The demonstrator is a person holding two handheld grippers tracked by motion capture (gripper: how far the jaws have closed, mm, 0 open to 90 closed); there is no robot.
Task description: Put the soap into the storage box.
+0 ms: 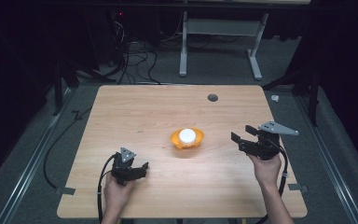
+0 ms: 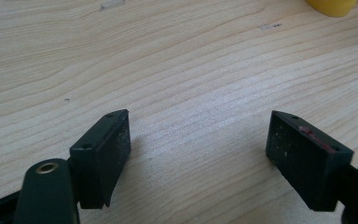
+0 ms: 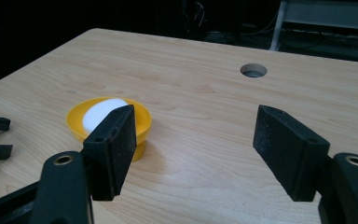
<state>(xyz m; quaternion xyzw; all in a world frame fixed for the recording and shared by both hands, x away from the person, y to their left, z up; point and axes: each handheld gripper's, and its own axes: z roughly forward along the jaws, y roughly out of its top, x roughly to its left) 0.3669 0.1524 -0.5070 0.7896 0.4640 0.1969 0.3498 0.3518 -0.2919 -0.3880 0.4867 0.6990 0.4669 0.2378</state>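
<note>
Both grippers (image 1: 140,169) (image 1: 243,133) gape over bare table (image 1: 135,116), flanking yellow bowl (image 1: 187,138)

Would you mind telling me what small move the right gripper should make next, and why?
Probably ease the right gripper toward the yellow bowl holding the white ball. Its jaws stand open and empty, pointed at the bowl but apart from it, and it sits nearer than the left gripper.

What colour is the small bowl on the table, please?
Yellow-orange plastic bowl, seen best in the right gripper view.
</note>
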